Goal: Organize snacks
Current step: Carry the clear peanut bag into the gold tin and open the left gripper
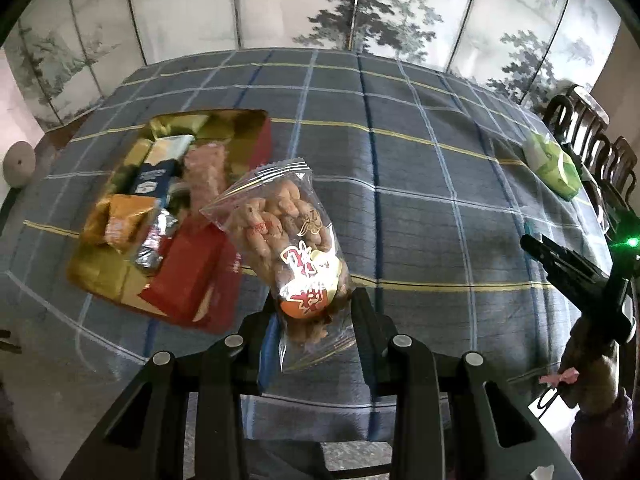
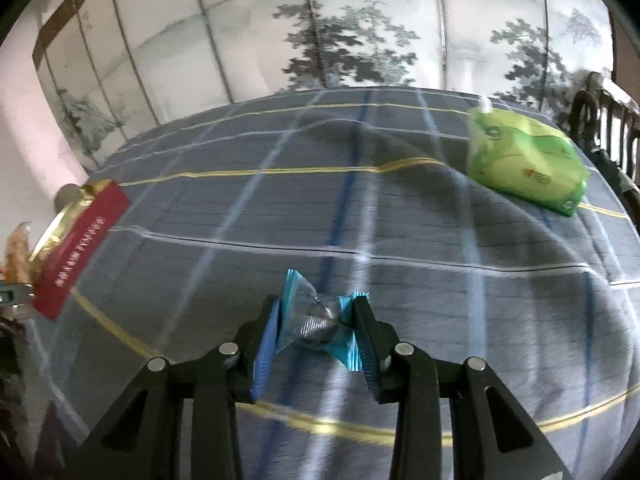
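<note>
My left gripper (image 1: 314, 308) is shut on the lower end of a clear bag of peanuts (image 1: 288, 236) with red print, held above the checked tablecloth just right of the red and gold snack box (image 1: 244, 128). The box holds several packets, among them an orange one (image 1: 128, 220) and a dark blue one (image 1: 154, 176). In the right wrist view my right gripper (image 2: 316, 320) is shut on a small candy in a blue and clear twist wrapper (image 2: 316, 320), lifted over the cloth. The box (image 2: 80, 240) shows there at the far left. The right gripper (image 1: 568, 264) also appears at the left view's right edge.
A green tissue pack (image 2: 524, 160) lies at the table's far right, also seen as the green pack (image 1: 554, 164). Dark wooden chairs (image 1: 592, 136) stand beyond that edge. A painted folding screen (image 1: 360, 4) backs the table. The blue checked tablecloth (image 1: 420, 184) covers the whole top.
</note>
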{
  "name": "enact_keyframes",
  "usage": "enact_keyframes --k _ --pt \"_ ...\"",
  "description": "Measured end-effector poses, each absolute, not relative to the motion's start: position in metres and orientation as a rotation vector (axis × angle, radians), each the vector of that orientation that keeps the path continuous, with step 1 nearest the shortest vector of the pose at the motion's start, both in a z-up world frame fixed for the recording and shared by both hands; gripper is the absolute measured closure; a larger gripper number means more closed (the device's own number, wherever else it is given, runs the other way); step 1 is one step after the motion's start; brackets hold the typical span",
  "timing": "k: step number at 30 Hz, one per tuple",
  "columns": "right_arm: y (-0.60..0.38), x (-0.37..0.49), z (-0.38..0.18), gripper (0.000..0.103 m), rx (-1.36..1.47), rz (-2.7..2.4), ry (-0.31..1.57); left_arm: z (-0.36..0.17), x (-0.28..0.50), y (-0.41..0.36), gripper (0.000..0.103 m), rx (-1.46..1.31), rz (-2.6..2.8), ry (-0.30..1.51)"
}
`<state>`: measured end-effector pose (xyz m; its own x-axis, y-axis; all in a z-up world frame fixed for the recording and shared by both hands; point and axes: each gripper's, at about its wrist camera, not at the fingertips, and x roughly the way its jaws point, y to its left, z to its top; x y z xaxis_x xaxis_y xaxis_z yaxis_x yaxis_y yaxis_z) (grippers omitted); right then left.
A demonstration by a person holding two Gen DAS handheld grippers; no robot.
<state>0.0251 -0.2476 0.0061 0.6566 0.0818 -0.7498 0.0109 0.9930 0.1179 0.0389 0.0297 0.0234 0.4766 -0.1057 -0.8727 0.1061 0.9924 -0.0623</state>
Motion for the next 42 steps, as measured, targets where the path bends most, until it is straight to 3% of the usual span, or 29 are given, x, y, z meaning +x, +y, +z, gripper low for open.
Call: enact_keyframes --k 12,42 --pt "-0.192 0.021 0.01 0.066 0.098 0.142 0.869 0.024 0.036 0.053 0.073 -0.013 -0.082 1.05" --pt "-0.157 0.038 -0.005 0.066 0.057 0.172 0.928 0.008 0.061 0.117 0.073 -0.041 0.053 1.052"
